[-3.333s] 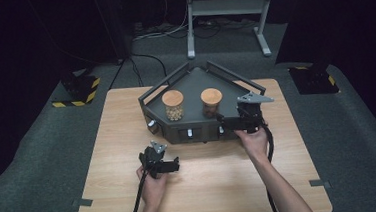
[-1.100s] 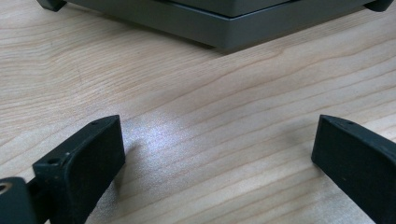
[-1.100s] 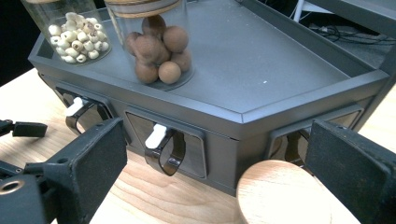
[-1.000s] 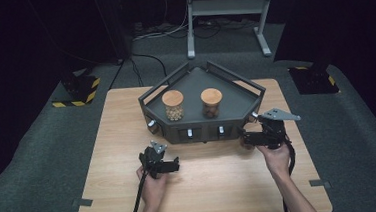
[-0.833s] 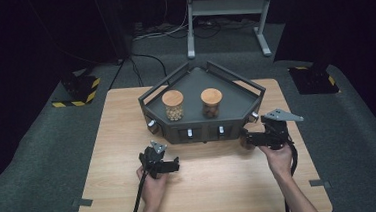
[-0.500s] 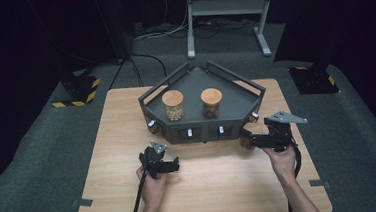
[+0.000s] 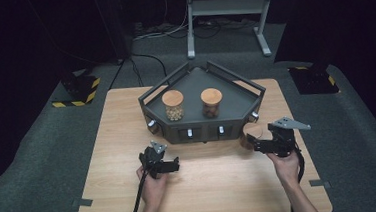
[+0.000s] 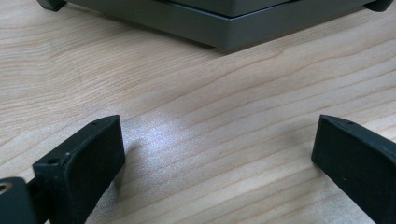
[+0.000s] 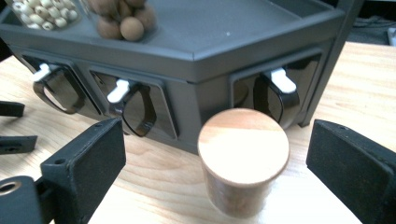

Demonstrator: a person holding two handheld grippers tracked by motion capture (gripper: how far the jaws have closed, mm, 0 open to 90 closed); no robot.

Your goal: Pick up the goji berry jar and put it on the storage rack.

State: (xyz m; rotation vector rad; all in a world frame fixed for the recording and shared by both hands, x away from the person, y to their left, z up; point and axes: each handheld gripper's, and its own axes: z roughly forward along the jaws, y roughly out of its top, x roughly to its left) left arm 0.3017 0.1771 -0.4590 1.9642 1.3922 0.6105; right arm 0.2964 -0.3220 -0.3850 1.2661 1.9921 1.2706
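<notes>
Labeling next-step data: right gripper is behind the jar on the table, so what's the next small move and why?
Probably ease the right gripper forward until the lidded jar sits between its pads, then close. Its jaws stand open on either side of the jar, not touching it, and the jar stands upright beside the grey tray.

In the right gripper view, the two jars on the tray (image 9: 261,28) were cut off by the top edge, so just their bottoms were seen. What was inside the small jar (image 9: 243,154) was hidden under its wooden lid. In the left gripper view, the tray (image 8: 224,23) was cut off at the top. In the high view, the tray's little handles (image 7: 189,133) were too small to be told apart.
</notes>
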